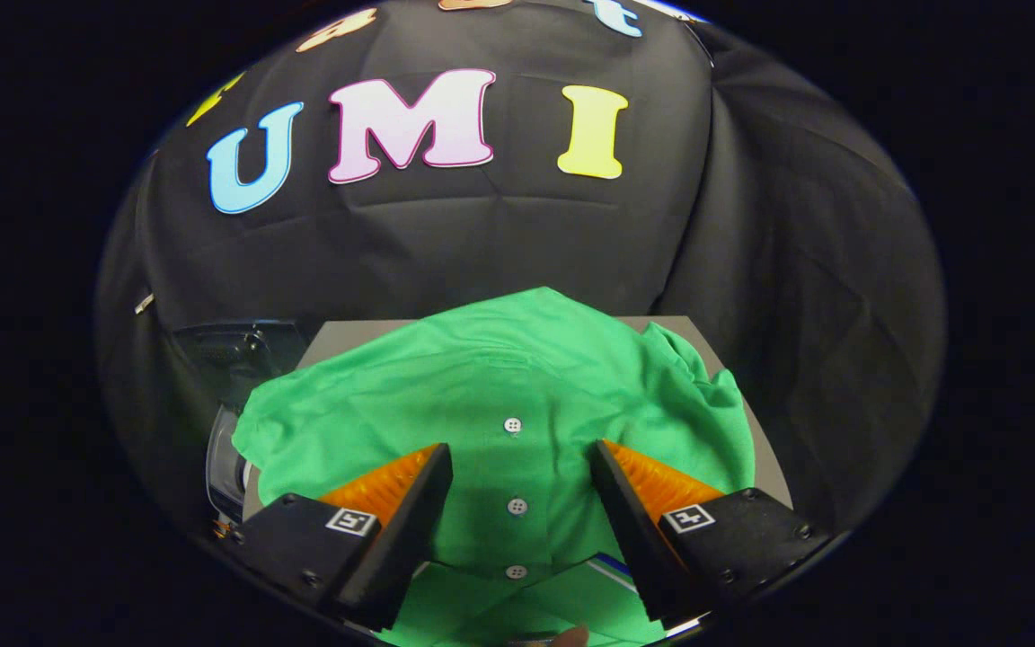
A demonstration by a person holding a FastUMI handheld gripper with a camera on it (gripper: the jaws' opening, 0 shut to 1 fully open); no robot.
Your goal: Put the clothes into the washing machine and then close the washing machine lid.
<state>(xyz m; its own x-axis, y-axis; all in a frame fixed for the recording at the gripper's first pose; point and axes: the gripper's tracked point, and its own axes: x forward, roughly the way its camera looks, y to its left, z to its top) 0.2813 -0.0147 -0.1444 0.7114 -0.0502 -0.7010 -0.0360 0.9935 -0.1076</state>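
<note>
Gripper view | gripper point(517, 454) fingers spread above green button-up shirt point(499, 395) on grey table point(351, 331) | shirt not grasped | loading and lid-closing left

Green shirt point(499, 386) being spread over grey surface point(347, 331), covering most of it. Gripper point(517, 458) fingers being held apart over shirt's button line, gap between them unobstructed. Dark machine point(234, 359) standing just left of shirt, blocking that side.
</note>
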